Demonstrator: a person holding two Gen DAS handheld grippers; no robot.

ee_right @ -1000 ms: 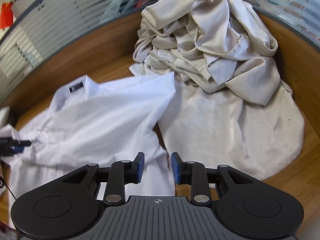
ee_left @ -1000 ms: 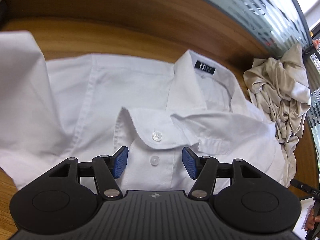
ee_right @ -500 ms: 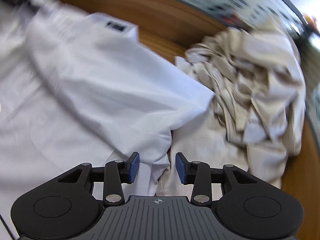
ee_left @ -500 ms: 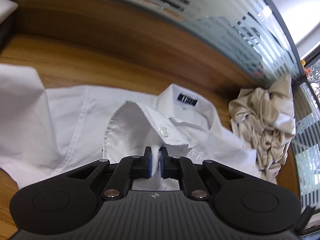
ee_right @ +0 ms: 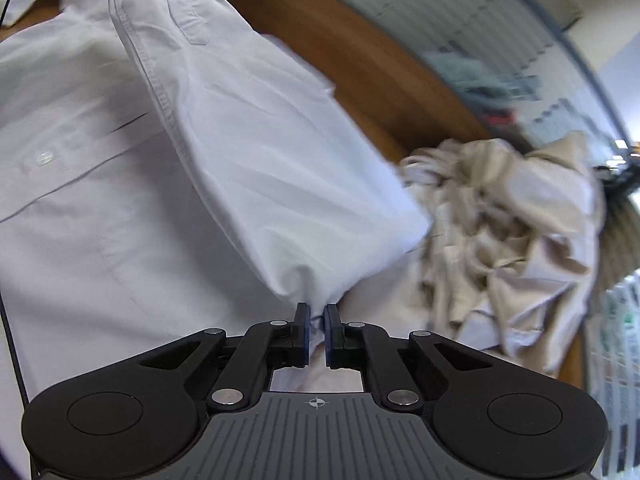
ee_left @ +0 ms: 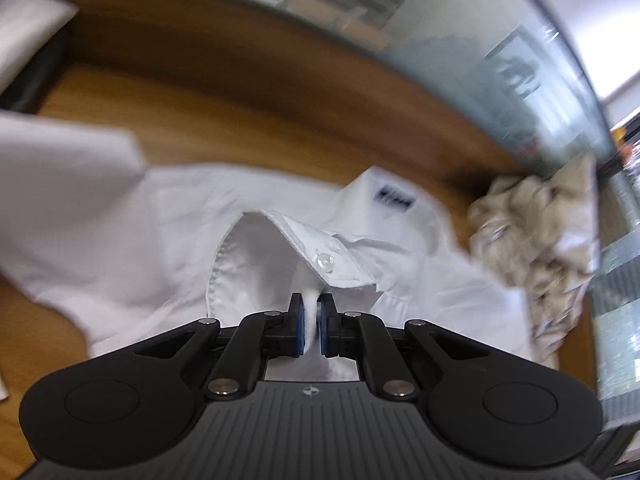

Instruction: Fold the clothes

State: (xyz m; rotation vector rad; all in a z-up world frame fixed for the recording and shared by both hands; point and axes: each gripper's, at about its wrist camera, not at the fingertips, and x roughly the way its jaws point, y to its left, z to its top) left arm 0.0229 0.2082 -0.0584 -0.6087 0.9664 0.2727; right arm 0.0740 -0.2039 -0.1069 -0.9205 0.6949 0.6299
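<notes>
Left wrist view: the left gripper [ee_left: 311, 312] pinches the white shirt [ee_left: 168, 232] at mid-frame. The wooden table [ee_left: 224, 120] fills the upper half, a frosted glass partition [ee_left: 472, 40] behind. The right gripper [ee_right: 317, 320], jaws just closed, clamps a shirt fold; a beige garment heap [ee_right: 508, 232] lies at right.

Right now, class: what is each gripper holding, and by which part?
Both hold the white cotton shirt: left gripper pinches its button placket below the collar; right gripper pinches a sleeve's end.
</notes>
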